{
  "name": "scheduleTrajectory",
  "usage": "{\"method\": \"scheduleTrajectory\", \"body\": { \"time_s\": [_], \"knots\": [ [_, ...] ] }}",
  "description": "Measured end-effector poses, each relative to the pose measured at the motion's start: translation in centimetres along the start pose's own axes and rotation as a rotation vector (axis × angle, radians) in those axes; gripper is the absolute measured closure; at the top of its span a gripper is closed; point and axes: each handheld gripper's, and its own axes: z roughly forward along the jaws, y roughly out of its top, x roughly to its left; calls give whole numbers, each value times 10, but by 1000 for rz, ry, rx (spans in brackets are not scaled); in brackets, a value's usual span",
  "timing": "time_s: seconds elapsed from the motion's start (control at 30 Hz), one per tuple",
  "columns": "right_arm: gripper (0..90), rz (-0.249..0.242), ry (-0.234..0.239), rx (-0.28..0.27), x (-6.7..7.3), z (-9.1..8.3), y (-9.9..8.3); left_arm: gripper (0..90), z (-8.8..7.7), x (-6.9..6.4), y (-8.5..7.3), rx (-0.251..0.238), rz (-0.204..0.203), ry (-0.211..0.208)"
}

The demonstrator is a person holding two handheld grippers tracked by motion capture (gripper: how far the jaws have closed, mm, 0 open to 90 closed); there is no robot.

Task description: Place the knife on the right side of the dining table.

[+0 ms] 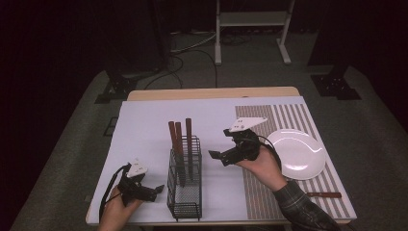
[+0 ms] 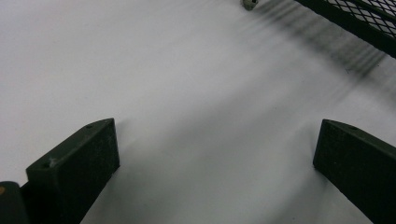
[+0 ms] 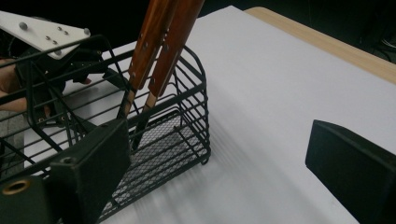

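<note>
A black wire caddy [image 1: 185, 192] stands near the table's front edge, and three wooden-handled utensils [image 1: 180, 139] stand upright in its far end. My left gripper [image 1: 158, 189] rests low on the white mat just left of the caddy and is open. In its own view the left gripper [image 2: 215, 154] holds nothing, and the caddy's corner [image 2: 369, 23] lies ahead to the right. My right gripper [image 1: 215, 156] hovers right of the caddy, open and pointing at it. In the right gripper view, that gripper [image 3: 219, 158] is empty, with the caddy [image 3: 187, 116] and handles [image 3: 163, 42] close ahead.
A striped placemat [image 1: 288, 118] lies on the right and carries a white plate [image 1: 298, 154]. Another wooden-handled utensil [image 1: 325, 195] lies flat near the placemat's front edge. White mat [image 1: 144, 125] covers the rest of the tabletop. The left gripper's white plate [image 3: 42, 30] shows beyond the caddy.
</note>
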Motion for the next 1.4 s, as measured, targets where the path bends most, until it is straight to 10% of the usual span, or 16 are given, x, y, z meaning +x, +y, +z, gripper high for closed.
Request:
{"method": "scheduleTrajectory", "body": {
  "time_s": [1.4],
  "knots": [
    [65,-13,84,-49,9,38,56,0,0,0,0,-4,1,2]
  ]
}}
